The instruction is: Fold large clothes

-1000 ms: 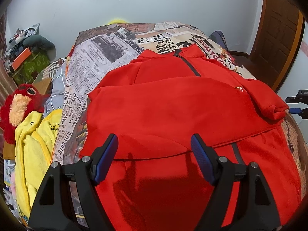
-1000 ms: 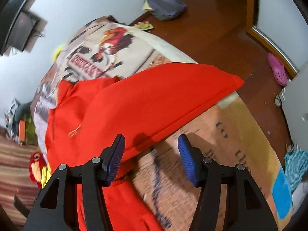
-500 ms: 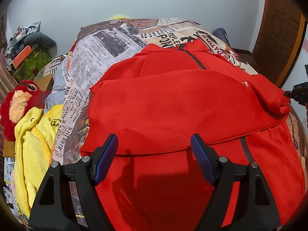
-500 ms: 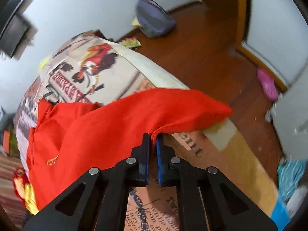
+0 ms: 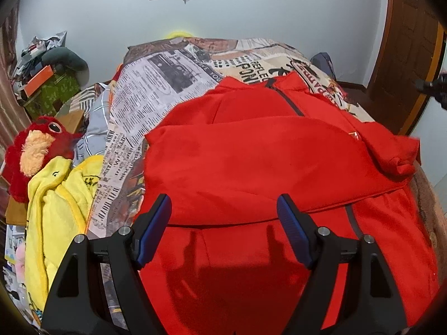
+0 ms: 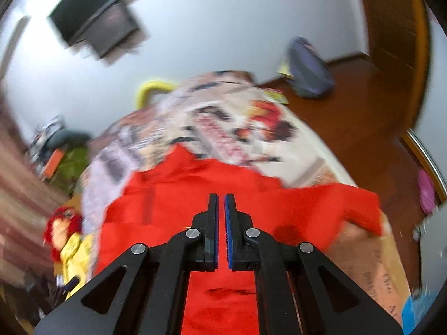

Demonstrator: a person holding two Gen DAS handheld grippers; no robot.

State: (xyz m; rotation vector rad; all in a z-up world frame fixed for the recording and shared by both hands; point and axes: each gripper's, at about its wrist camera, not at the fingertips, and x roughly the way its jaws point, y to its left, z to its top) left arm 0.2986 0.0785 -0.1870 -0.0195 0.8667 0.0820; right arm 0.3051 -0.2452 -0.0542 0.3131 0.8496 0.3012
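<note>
A large red zip jacket (image 5: 265, 167) lies spread on a bed with a newspaper-print cover (image 5: 167, 89), one sleeve folded across its chest. Its right sleeve end (image 5: 396, 153) is bunched at the bed's right edge. My left gripper (image 5: 223, 217) is open and empty, hovering over the jacket's lower part. My right gripper (image 6: 220, 217) is shut above the jacket (image 6: 251, 201), which lies below and behind it. The right wrist view is blurred, and I cannot tell whether cloth is pinched between the jaws.
A yellow garment (image 5: 56, 195) and a red plush bird (image 5: 36, 145) lie at the bed's left side. Clutter and boxes (image 5: 47, 78) stand by the left wall. A wooden door (image 5: 405, 42) and wood floor with a grey bag (image 6: 307, 69) are to the right.
My right gripper closed at the right sleeve's edge, then swung up and over the jacket. The sleeve end now sits bunched at the bed's right edge. My left gripper barely moved.
</note>
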